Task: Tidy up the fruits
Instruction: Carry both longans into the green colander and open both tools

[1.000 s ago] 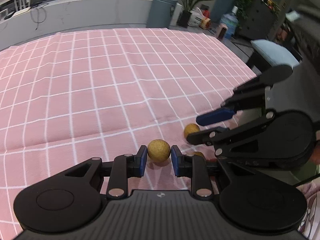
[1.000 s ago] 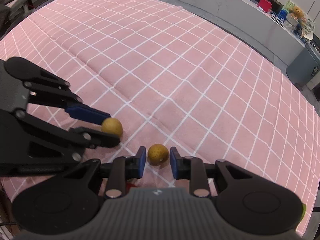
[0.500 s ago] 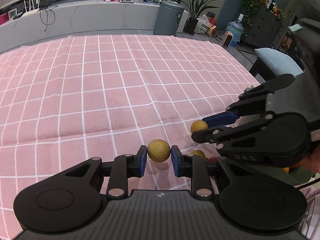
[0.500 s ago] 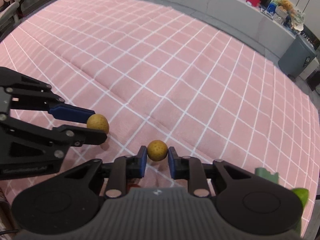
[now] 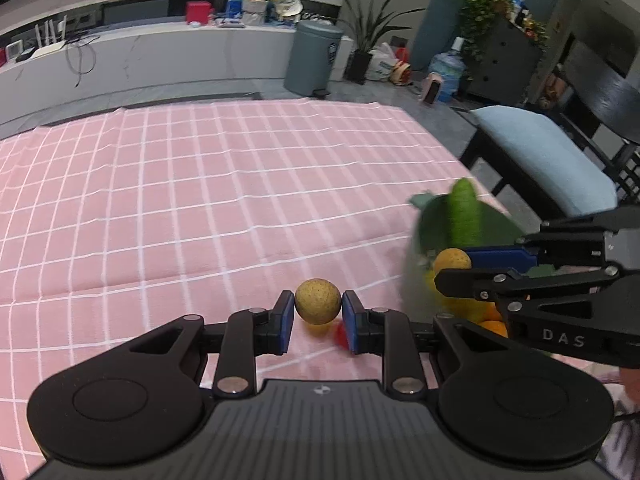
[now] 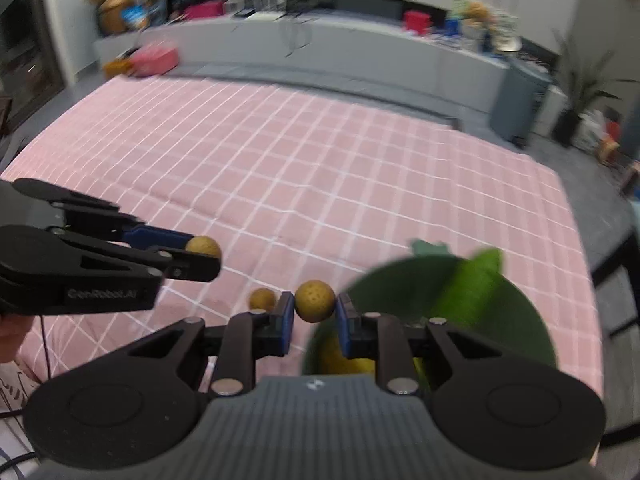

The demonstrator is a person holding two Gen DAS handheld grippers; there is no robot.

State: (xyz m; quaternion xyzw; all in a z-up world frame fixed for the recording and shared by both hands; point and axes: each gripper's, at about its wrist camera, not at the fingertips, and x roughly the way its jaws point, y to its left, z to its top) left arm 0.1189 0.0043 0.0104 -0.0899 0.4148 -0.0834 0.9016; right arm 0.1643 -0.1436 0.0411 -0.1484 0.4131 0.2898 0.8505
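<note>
Left wrist: fingers (image 5: 283, 315) pinch round, speckled fruit (image 5: 317, 301).

Two round, tan, speckled fruits are held off the table: one (image 5: 318, 301) clamped in the left claw (image 5: 318, 312), one (image 6: 315, 301) in the right claw (image 6: 315, 312). A third, similar fruit (image 6: 262, 299) lies on the pink cloth. The green bowl (image 6: 520, 312) holds a cucumber (image 6: 468, 284), yellow fruit (image 6: 340, 360) and oranges (image 5: 494, 327).
</note>
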